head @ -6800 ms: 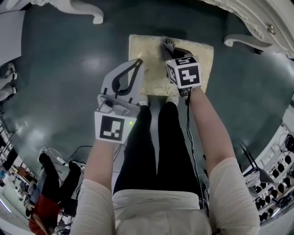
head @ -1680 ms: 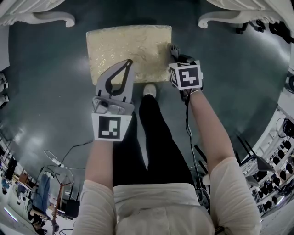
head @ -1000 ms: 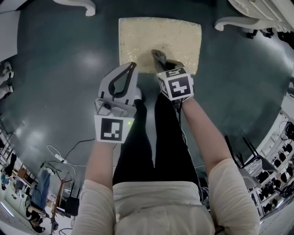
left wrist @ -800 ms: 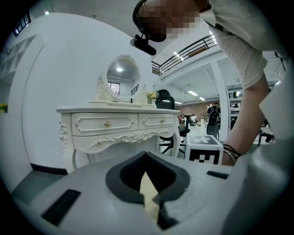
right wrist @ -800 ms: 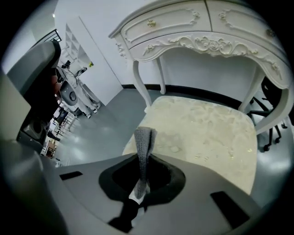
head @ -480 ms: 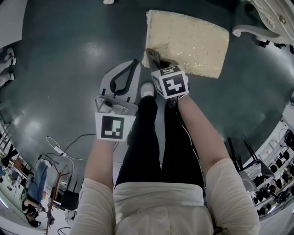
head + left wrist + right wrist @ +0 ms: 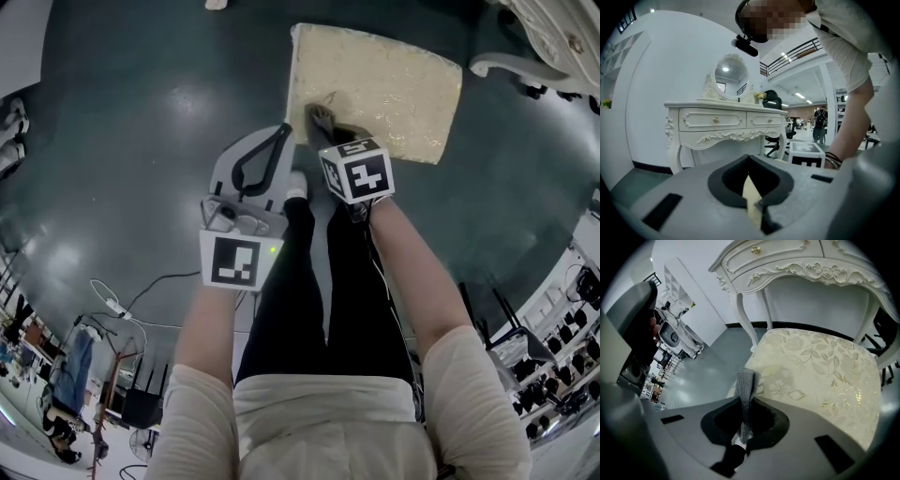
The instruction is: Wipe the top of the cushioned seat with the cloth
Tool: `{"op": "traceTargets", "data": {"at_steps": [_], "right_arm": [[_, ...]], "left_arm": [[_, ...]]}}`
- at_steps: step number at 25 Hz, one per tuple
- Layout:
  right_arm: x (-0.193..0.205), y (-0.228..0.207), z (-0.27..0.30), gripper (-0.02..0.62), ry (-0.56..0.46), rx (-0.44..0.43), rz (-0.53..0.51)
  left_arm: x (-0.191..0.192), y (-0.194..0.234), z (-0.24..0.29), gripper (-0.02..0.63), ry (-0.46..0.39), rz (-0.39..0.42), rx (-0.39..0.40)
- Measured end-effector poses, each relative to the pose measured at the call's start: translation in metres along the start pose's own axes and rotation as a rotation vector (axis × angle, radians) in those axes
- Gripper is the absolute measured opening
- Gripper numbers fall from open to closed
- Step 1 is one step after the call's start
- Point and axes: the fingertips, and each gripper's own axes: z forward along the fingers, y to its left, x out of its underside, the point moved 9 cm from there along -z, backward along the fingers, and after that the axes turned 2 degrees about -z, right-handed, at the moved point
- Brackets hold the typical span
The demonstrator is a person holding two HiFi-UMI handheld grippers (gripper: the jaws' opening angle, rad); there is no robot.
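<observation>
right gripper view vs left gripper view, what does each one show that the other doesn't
Only the right gripper view shows the grey cloth clamped in the right gripper, with the floral top of the cushioned seat spread out beyond it. Only the left gripper view shows the oval mirror, the right gripper's marker cube, and the left gripper shut on nothing. Both show the white dressing table with its carved drawers.
</observation>
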Motion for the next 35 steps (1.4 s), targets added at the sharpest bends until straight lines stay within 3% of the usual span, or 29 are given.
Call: {"op": "traceTargets", "data": {"at_steps": [22,35], "right_arm": [[0.057,-0.109,-0.067,0.031,0.000,0.052,0.071],[0.095,-0.177,-0.109,0.031,0.001,0.095,0.113]], "left_arm": [[-0.020,-0.094,0.081,0.002,0.004,0.055,0.111],[-0.054,-0.140,0.145,0.002,-0.067,0.084,0.136]]}}
